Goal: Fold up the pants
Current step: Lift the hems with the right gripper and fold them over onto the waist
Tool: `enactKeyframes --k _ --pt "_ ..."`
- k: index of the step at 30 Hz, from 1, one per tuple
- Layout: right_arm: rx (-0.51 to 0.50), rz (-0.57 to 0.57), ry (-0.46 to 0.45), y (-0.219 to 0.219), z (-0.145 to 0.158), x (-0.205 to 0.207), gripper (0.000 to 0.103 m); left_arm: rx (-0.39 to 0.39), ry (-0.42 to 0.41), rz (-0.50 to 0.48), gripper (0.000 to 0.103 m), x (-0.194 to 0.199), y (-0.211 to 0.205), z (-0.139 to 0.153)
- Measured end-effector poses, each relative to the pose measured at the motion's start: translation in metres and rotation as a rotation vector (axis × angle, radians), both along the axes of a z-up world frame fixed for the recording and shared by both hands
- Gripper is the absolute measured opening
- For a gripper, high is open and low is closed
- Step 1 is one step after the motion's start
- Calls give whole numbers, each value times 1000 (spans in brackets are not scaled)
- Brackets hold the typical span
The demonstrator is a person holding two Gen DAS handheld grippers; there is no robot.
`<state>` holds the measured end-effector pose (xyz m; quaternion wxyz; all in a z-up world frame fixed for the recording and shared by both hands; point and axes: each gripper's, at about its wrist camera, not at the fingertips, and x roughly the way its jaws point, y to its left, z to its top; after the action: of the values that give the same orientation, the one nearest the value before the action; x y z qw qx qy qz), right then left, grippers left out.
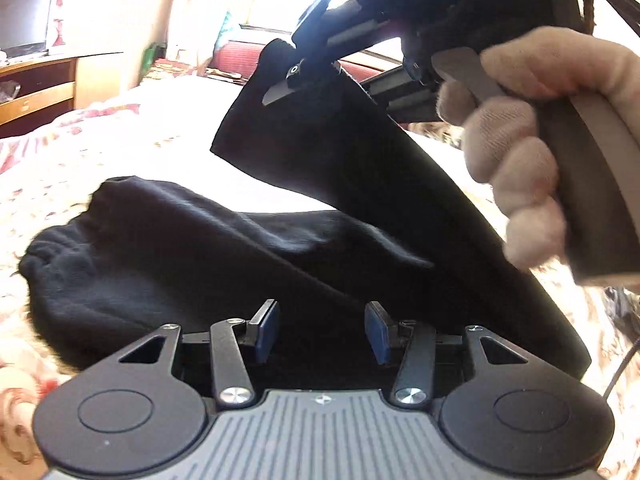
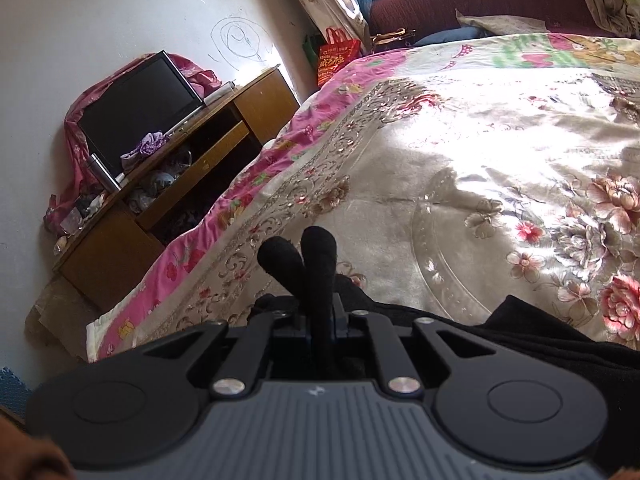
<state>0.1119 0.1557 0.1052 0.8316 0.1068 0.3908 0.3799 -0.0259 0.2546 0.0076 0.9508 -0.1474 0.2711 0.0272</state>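
Black pants (image 1: 180, 264) lie bunched on a floral bed cover (image 1: 120, 152), the gathered waistband end toward the left. One leg (image 1: 360, 168) is lifted off the bed. A gloved hand (image 1: 520, 152) holds my right gripper (image 1: 298, 74), shut on that leg's end, high at the upper right. In the right wrist view the same gripper (image 2: 320, 312) pinches two black folds of cloth (image 2: 316, 256) that stick out past its fingers. My left gripper (image 1: 322, 316) hovers low over the pants with its blue pads (image 1: 266, 332) apart and nothing pressed between them.
The bed cover (image 2: 480, 160) stretches ahead and right, its pink edge (image 2: 240, 200) dropping off to the left. Beside the bed stands a wooden cabinet (image 2: 160, 200) with a dark screen (image 2: 140, 104). A red bag (image 2: 336, 56) and a maroon sofa (image 2: 480, 0) sit at the far end.
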Motion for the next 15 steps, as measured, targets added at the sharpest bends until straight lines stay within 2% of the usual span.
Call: enactKeyframes --k 5,9,13,15 --pt "-4 47 4 44 -13 -5 9 -20 23 42 60 -17 20 -8" --pt "-55 118 -16 82 -29 -21 10 -36 31 57 60 -28 28 -14" --pt "-106 184 -44 107 -48 -38 10 -13 27 57 60 -36 29 -14" --pt "-153 226 -6 114 -63 -43 10 -6 39 43 62 -38 29 -14"
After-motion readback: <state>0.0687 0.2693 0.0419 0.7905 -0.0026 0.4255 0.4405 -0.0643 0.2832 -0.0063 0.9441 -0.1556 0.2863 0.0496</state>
